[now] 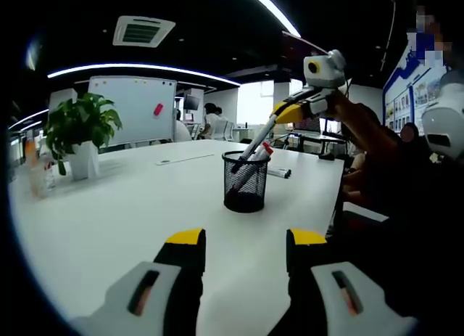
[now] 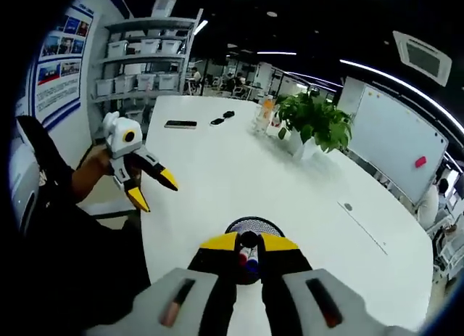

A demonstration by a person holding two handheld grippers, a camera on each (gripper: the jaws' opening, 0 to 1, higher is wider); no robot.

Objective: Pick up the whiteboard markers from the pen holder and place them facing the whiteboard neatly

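Right claw [image 2: 248,243] poised directly over black mesh pen holder [image 1: 245,181], jaws narrowed around the cap end of a whiteboard marker [image 1: 255,149] that leans up out of the holder; gripped at the top end, lower part inside the mesh. Same claw seen from the left gripper view entering from the right, yellow tips pinched on the marker's upper end. More markers [image 2: 250,262] standing in the holder, red and blue caps visible between the right jaws.

Left claw [image 1: 245,239] wide, nothing between the jaws, held low above the white worktop [image 1: 130,205], on the near side of the holder and well apart from it. In the right gripper view, same claw [image 2: 155,190] off the worktop's edge, jaws spread.

Pen holder upright on the worktop, towards its right edge in the left gripper view. Another marker [image 1: 279,173] lying flat just beyond the holder. Potted plant [image 1: 81,133] on the worktop's far left. Whiteboard [image 1: 136,107] standing beyond the far end, pink item stuck on it. Shelving with storage bins [image 2: 141,60] against the wall in the right gripper view.
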